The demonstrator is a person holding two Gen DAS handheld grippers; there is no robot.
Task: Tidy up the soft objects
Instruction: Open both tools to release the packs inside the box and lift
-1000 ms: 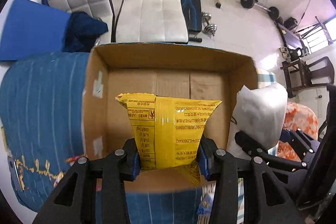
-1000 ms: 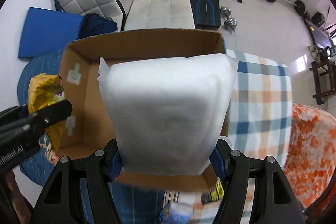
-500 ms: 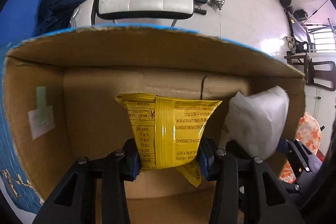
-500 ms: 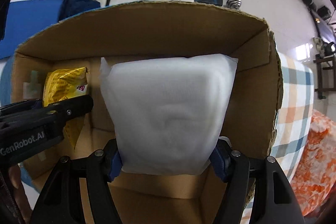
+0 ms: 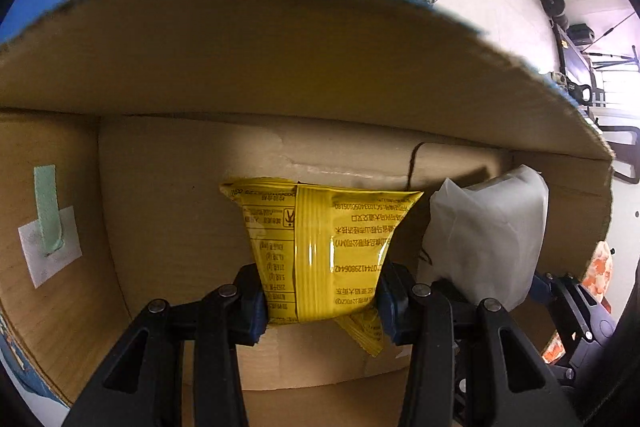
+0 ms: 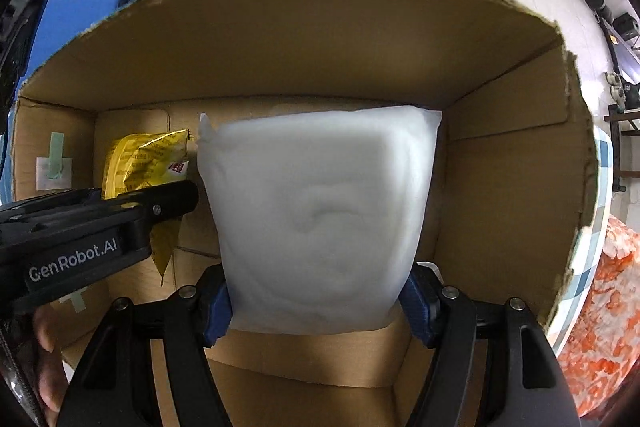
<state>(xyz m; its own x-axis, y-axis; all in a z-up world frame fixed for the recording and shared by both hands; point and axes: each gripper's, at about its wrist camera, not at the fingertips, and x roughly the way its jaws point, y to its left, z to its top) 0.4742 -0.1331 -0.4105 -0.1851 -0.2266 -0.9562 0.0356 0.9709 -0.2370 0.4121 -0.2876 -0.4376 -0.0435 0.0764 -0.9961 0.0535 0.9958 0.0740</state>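
Inside the cardboard box [image 6: 500, 187], both grippers' fingers are clamped on packets: yellow snack packet [image 5: 320, 251] left, white pack [image 6: 316, 227] right; neither released.

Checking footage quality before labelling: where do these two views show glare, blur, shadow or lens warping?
Left wrist view: glare streaks on the yellow packet, the cardboard box rim bows from fisheye and looks soft, the window at right is blown out. Right wrist view: the white pouch is softly focused, the box interior is shaded, the edges curve.

Yellow snack packet [image 5: 320, 247] beside white pouch [image 6: 320, 223] — both inside cardboard box [image 6: 500, 195].
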